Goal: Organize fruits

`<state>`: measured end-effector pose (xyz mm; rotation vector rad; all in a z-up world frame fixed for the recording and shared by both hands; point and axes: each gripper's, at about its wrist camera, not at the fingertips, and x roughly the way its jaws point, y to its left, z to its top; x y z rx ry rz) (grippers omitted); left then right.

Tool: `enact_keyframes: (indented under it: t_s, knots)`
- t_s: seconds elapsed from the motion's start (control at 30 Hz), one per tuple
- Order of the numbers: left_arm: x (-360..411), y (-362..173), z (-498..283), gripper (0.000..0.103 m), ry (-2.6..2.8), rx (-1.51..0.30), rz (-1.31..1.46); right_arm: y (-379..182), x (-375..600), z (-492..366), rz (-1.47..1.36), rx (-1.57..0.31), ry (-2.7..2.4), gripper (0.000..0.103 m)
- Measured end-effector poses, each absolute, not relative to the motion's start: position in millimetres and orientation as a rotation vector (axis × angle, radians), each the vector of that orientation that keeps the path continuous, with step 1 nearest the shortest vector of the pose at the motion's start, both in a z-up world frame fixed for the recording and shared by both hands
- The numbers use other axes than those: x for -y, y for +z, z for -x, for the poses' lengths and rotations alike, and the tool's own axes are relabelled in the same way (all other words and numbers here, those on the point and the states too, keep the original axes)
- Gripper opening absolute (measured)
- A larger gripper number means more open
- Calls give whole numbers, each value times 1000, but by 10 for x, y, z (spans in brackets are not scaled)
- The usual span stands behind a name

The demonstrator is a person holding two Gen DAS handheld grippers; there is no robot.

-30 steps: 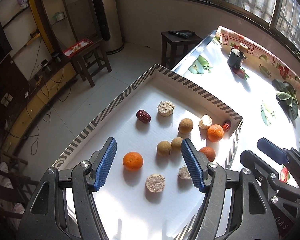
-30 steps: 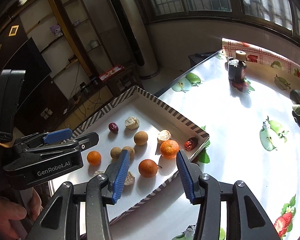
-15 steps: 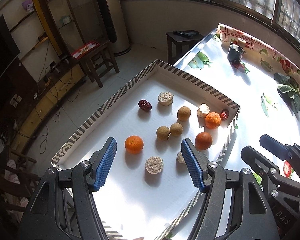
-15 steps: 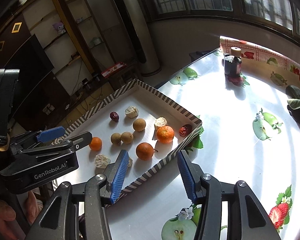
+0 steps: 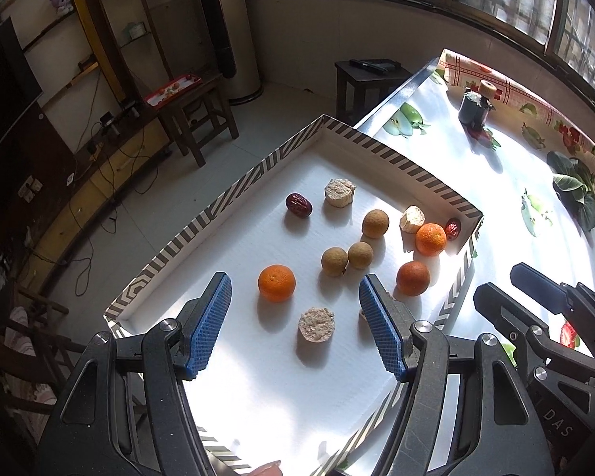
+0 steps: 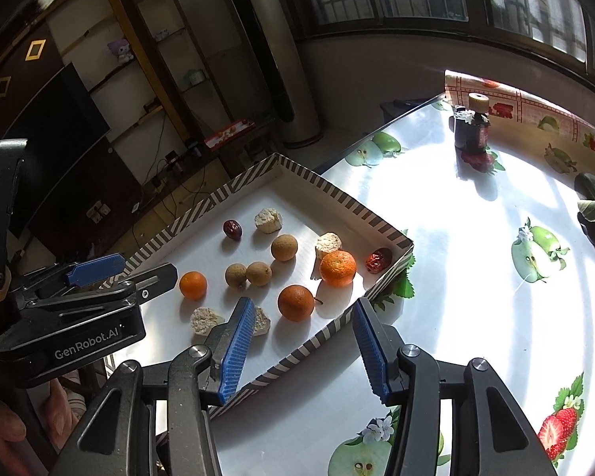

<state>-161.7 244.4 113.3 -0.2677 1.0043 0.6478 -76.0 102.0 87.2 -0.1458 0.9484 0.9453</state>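
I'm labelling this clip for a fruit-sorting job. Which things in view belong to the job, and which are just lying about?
Part of the job:
- striped tray
- three oranges, e.g.
- three brown round fruits, e.g.
- two red dates
- pale cut chunks, e.g.

Lying about:
- dark bottle
- leafy plant
- stool
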Motion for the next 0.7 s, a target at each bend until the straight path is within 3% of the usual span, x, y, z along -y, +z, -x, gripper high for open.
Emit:
enact_keyframes:
  t_s: [0.7]
  knots:
    - [-2434, 1144, 1629, 68, 648, -1001, 204, 829, -1101, 781, 125, -967, 939, 49]
